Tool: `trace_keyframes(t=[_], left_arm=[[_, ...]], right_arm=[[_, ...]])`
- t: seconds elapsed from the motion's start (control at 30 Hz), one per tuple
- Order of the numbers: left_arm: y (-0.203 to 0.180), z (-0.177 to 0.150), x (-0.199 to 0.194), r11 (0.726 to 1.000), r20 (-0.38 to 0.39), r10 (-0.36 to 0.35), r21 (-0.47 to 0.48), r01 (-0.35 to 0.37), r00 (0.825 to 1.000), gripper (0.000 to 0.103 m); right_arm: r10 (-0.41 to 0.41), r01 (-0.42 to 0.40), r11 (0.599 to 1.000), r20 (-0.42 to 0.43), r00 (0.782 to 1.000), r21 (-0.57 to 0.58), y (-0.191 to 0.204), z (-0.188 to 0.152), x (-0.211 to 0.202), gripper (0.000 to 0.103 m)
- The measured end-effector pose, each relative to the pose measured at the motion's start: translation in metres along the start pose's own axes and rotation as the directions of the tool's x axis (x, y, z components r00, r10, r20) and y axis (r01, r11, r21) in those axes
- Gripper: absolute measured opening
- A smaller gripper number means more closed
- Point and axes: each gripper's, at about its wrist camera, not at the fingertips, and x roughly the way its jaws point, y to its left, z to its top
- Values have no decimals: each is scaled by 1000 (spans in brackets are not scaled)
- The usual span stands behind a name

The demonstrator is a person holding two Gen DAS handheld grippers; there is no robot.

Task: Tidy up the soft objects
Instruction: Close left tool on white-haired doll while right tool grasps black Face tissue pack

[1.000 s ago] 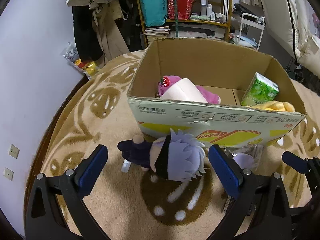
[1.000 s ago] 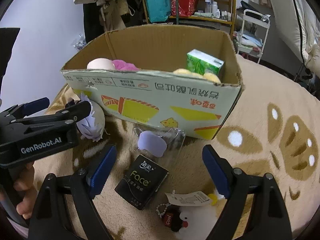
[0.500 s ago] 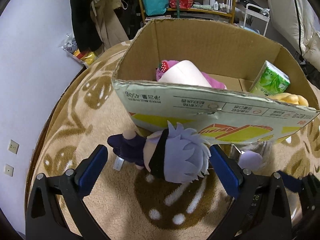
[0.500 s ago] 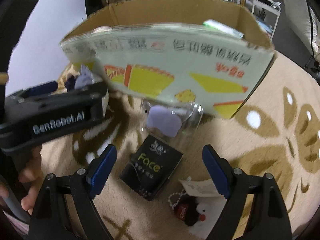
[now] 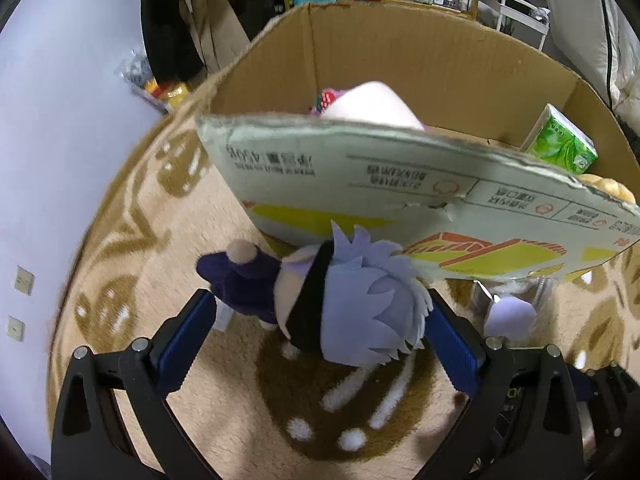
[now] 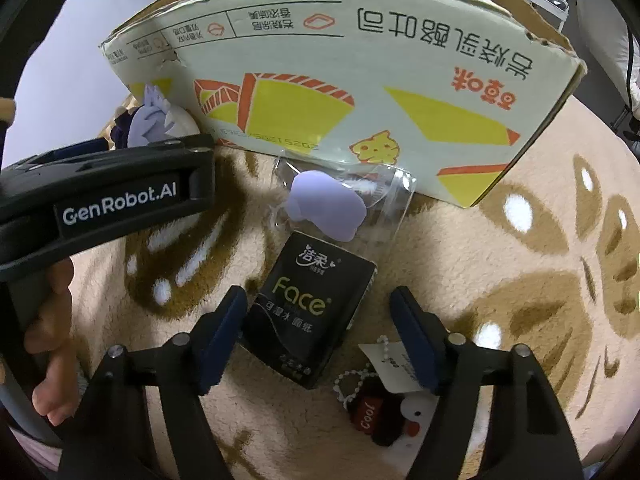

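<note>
1. Plush doll, felt-haired, lies on the carpet between the spread fingers of the left gripper; the right-wrist view shows only its head.
2. Right gripper is open, straddling a glossy black tissue pack.
3. Cardboard box stands ahead; its contents are partly hidden.

The rug is beige with brown swirls and white dots. The cardboard box is pale, printed with yellow and orange shapes and dark lettering. The plush doll has lilac hair, a black blindfold and navy clothes. The tissue pack is black with green lettering; another is green. Both grippers' pads are blue.
</note>
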Motion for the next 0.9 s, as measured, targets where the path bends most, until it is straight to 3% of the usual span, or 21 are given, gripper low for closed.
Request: trace_keyframes(t=[0.1, 0.17, 0.3, 0.63, 0.8, 0.9], left_arm=[[4, 0, 1, 999, -8, -23, -26, 23, 1000, 98], [7, 1, 1, 999, -10, -28, -35, 27, 1000, 90], [9, 0, 3, 998, -15, -38, -44, 37, 999, 89], [4, -4, -4, 999, 15, -37, -13, 38, 999, 82], [6, -4, -10, 1000, 41, 20, -7, -20, 999, 82], [12, -4, -11, 999, 32, 2, -39, -1, 999, 78]], right_arm=[[-18, 18, 1000, 2, 1000, -4, 1, -2, -1, 64], [-30, 30, 1000, 1, 1000, -4, -2, -3, -2, 59], [-39, 39, 999, 3, 999, 1, -8, -5, -5, 49], [-51, 51, 999, 2, 999, -12, -13, -3, -7, 48], [-8, 7, 1000, 42, 999, 21, -17, 4, -16, 48], [-8, 7, 1000, 68, 998, 20, -19, 6, -23, 48]])
